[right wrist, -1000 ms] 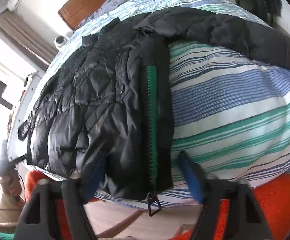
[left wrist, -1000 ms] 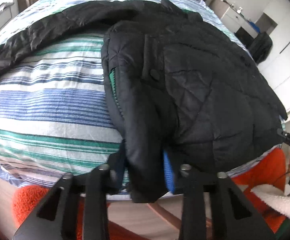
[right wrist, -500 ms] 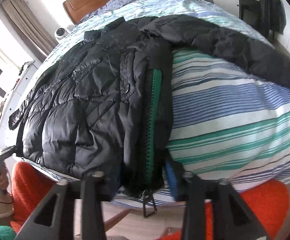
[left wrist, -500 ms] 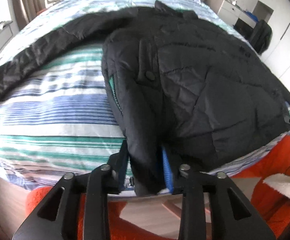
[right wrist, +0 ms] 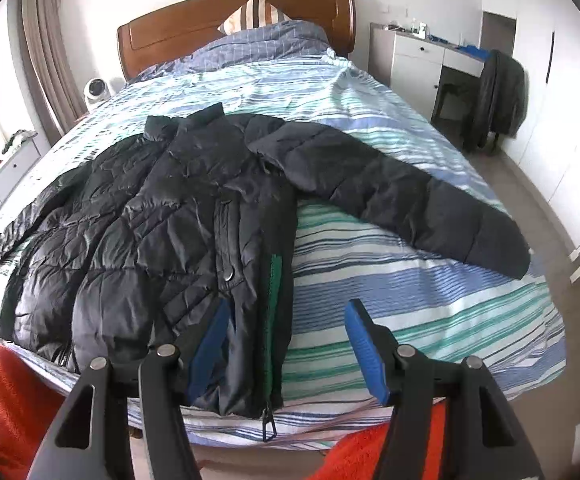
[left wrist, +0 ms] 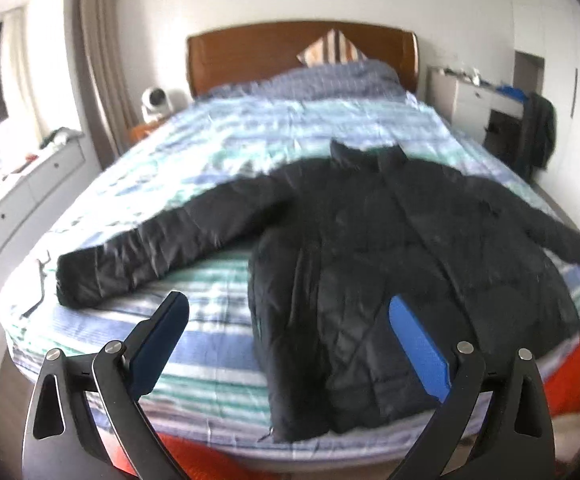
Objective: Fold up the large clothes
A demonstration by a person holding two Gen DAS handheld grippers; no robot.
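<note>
Both jaws opening and holding nothing, left gripper [left wrist: 288, 344] and right gripper [right wrist: 286, 346] are hovering over the jacket [right wrist: 178, 232] lying on the bed [right wrist: 429, 300]; slippery hem risks sliding floorward.

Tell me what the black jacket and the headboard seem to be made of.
Black jacket: seems a thin synthetic shell, likely nylon or polyester, over padding; it shows quilted stitch lines, puffed sleeves and a slight sheen. Headboard: looks like wood or a wood veneer, reddish-brown with a glossy finish that catches the light.
</note>
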